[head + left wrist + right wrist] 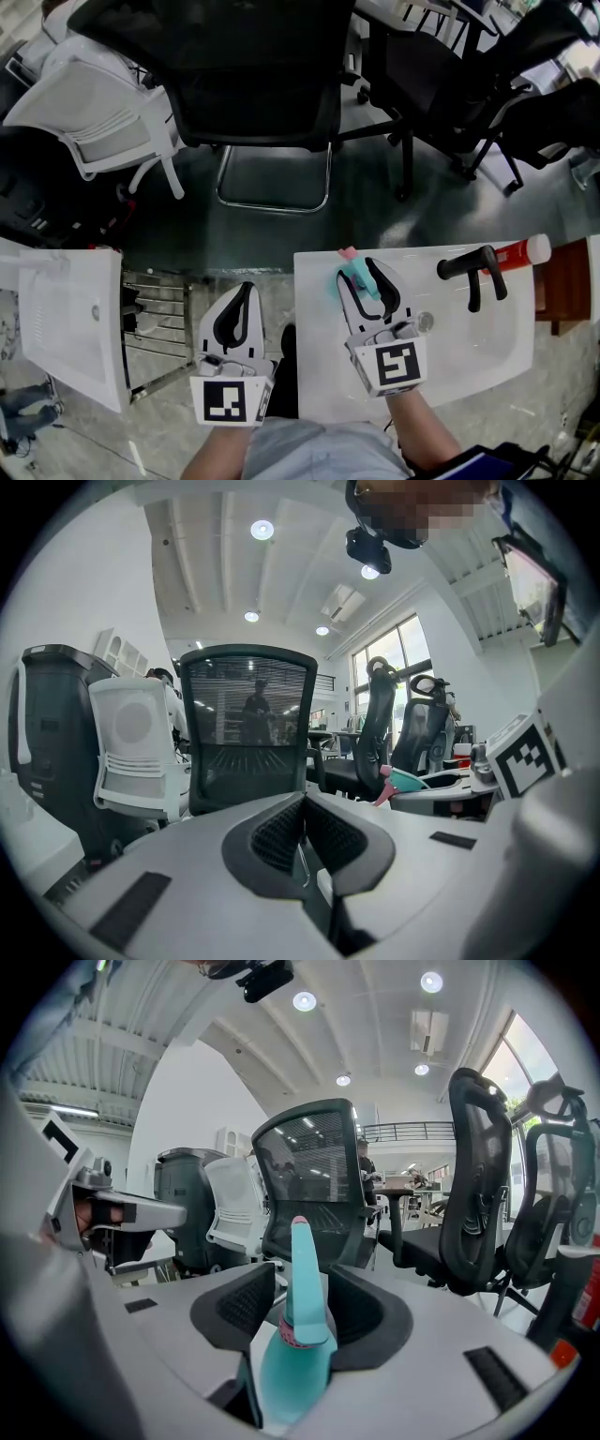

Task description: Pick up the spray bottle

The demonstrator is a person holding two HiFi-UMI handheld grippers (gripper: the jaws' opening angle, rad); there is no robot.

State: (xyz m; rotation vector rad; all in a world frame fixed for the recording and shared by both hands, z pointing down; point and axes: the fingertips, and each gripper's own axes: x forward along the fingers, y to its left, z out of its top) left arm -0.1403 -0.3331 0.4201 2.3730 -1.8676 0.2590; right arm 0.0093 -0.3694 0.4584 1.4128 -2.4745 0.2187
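Observation:
The teal spray bottle (362,282) with a pink nozzle tip lies on the back left part of a white sink (469,361), its nozzle pointing away from me. My right gripper (356,269) straddles it with the jaws wide. In the right gripper view the bottle (295,1344) leans against the right-hand pad, and a strip of sink shows between it and the left-hand pad, so the right gripper (302,1274) stands open around it. My left gripper (246,287) hovers over the gap left of the sink, shut and empty. From the left gripper (302,803) view the bottle (410,782) shows at the right.
A black faucet (473,267) stands on the sink's back rim, with a red bottle (516,253) lying beyond it. Another white basin (66,328) sits at the left, a metal rack (159,319) between the two. Black office chairs (253,84) stand behind.

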